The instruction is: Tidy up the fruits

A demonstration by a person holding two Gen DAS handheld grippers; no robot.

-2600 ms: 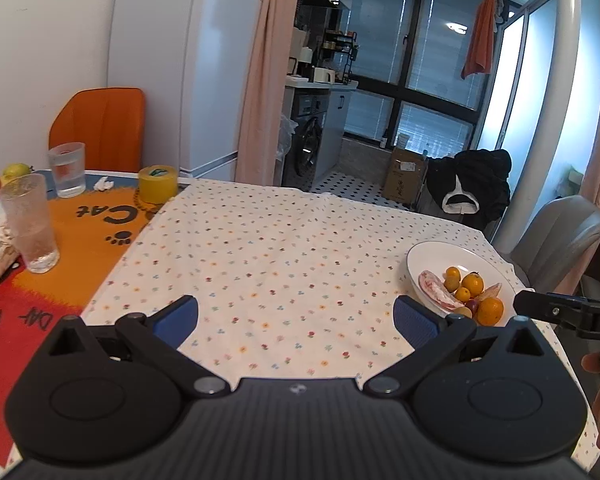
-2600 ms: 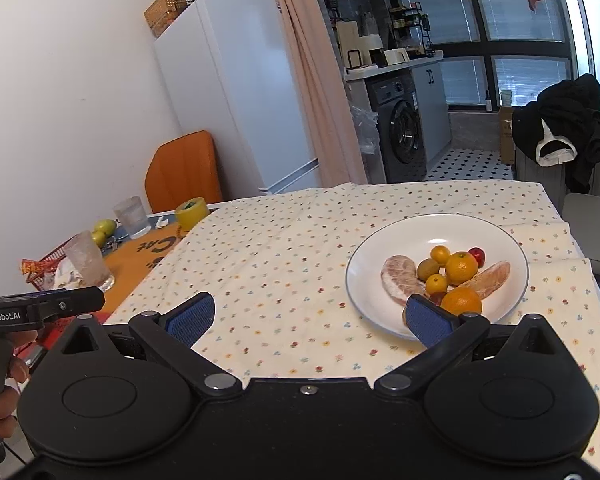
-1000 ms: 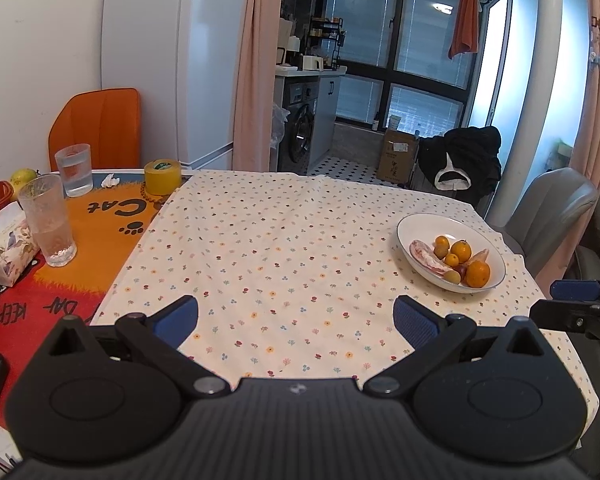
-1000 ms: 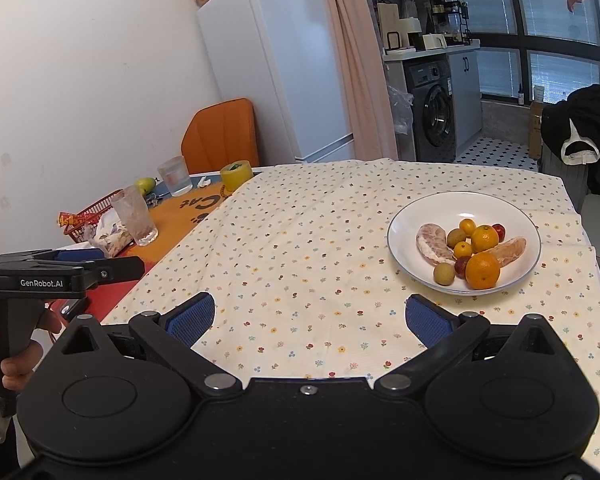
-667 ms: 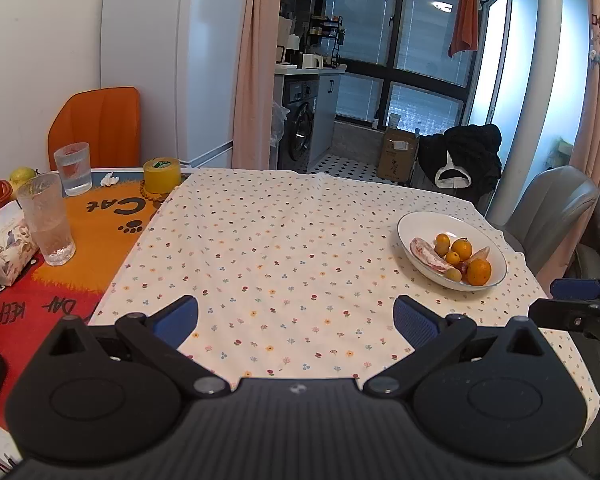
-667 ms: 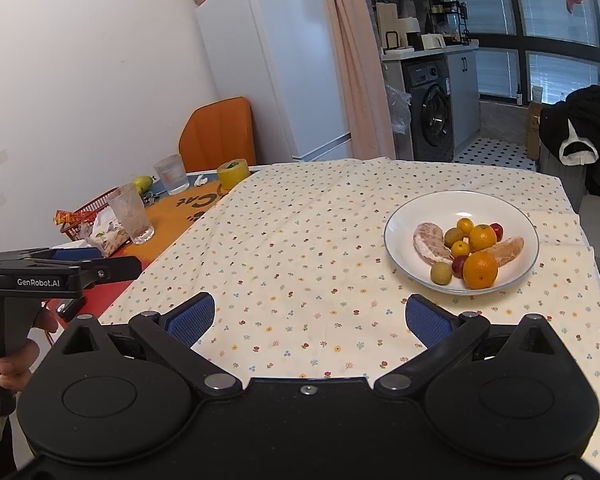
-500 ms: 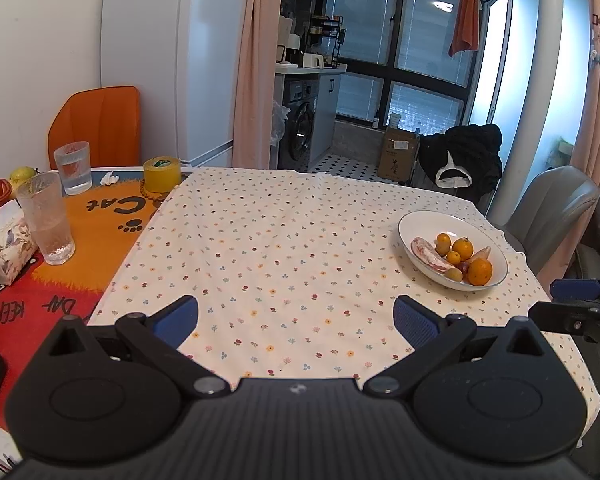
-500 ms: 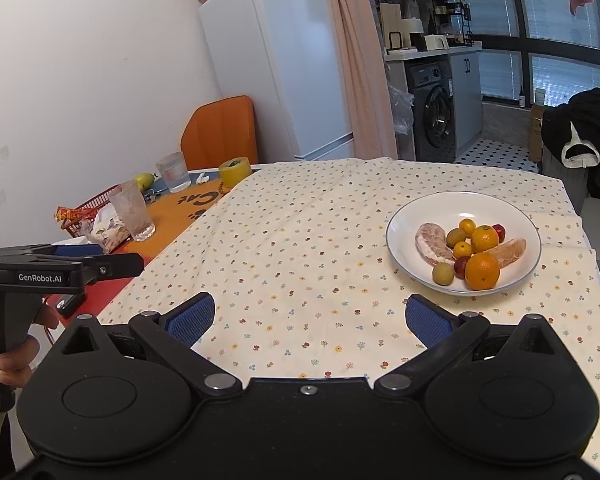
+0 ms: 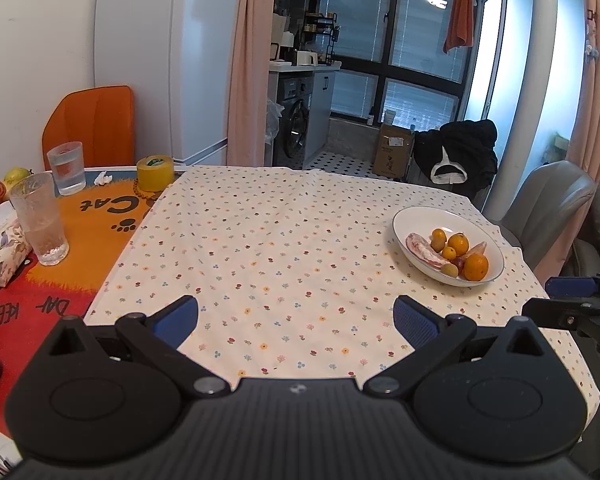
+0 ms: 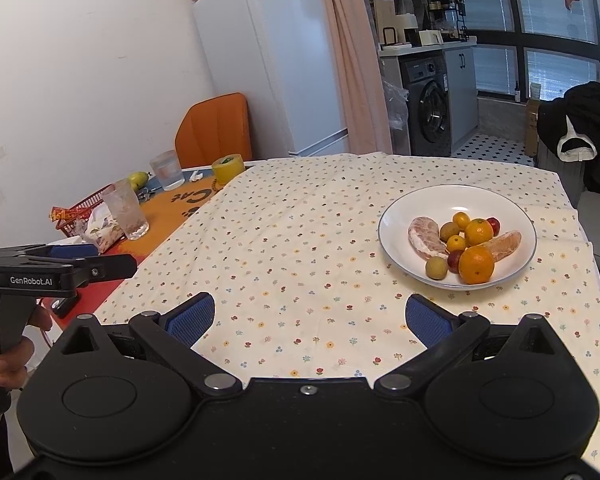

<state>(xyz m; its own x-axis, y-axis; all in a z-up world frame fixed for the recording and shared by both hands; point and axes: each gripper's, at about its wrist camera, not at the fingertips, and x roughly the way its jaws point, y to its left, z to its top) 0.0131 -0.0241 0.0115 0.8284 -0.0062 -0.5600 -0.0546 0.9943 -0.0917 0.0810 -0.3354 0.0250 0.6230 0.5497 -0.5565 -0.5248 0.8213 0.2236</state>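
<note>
both tongs — left (image 9: 296, 316), right (image 10: 310, 316) — have backed off, gaping and empty; fruits sit in round white ceramic plate (image 10: 396, 216) near desk's right edge — looks finished.

Both claws are matte black with blue ribbed pads (image 10: 191, 316) and silver pivot screws. The left claw (image 10: 112, 266) reads "GenRobot.AI" in white.

Fruits (image 10: 466, 246) in plate (image 10: 396, 208), table's (image 10: 300, 240) right

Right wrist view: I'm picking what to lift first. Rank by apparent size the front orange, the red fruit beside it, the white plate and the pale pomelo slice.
1. White plate
2. Pomelo slice
3. Front orange, only slightly smaller; being nearer the camera may flatter it
4. Red fruit, partly hidden
</note>
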